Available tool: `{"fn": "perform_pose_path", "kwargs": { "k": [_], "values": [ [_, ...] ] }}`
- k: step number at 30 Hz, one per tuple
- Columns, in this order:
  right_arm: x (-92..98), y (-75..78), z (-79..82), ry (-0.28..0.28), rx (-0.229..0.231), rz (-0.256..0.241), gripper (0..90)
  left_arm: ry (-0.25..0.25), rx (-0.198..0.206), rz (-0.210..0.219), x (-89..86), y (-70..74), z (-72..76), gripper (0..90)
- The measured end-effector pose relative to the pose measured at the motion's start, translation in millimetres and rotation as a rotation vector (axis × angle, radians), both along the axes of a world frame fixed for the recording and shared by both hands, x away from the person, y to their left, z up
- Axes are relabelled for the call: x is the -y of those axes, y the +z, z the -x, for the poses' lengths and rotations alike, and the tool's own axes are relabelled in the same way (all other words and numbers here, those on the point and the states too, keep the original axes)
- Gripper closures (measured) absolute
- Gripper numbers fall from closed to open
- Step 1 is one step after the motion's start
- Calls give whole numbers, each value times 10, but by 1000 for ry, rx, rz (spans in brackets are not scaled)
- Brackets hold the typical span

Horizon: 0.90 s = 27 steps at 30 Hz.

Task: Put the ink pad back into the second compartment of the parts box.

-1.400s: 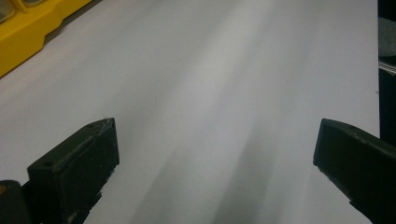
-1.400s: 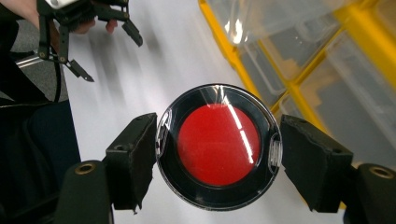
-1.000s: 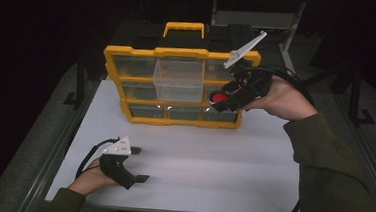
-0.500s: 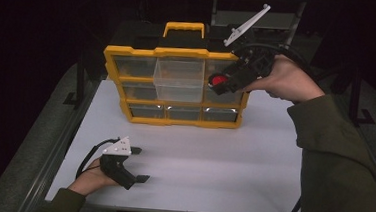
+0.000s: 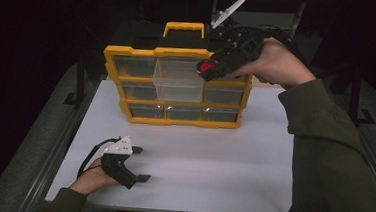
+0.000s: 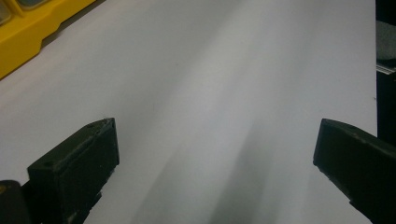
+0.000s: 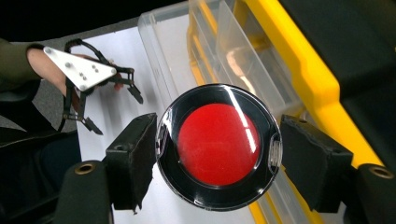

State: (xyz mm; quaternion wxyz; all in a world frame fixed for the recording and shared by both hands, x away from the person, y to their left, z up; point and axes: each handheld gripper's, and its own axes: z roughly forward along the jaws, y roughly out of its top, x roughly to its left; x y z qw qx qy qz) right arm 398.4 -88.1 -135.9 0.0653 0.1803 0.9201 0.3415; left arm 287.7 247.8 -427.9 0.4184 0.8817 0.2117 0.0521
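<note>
- Now, high view: right gripper (image 5: 206, 69) pinches a round black compact with a red centre (image 5: 208, 67), held in the air in front of the upper right of the yellow organizer (image 5: 175, 119), just beside the pulled-out clear drawer (image 5: 178, 83). Likely step: drop the compact into that drawer. To do it well, bring it over the open drawer, lower it inside the walls, then release; don't knock the drawer rim.
- High view: left gripper (image 5: 138, 163) rests on the white table (image 5: 212, 163) near the front left edge, jaws spread, nothing between them, well apart from the organizer.
- Left gripper view: both black jaws wide apart over bare table; organizer corner at top left.
- Right gripper view: jaws pressed on opposite edges of the compact (image 7: 218, 144). Disc looks flat, glossy, clear lid with glare, red pad inside. Slick rim, so I judge it could slip or tilt; keep the squeeze steady. Clear drawer (image 7: 177, 51) sits right behind it.
</note>
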Motion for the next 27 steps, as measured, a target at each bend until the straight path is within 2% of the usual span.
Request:
{"fn": "perform_pose_path", "kwargs": {
  "k": [6, 14, 22, 27],
  "values": [
    [-172, 38, -51, 13, 3, 5, 287, 5, 5, 5, -8, 1, 3, 0],
    [-459, -25, -159, 31, -11, 21, 287, 4, 4, 9, -26, 2, 22, 0],
    [-615, -93, -258, 27, -26, 45, 284, 8, 5, 12, -31, 4, 30, 0],
    [-617, -110, -293, 23, -11, 38, 247, 6, 5, 8, -39, -2, 24, 0]
  ]
}}
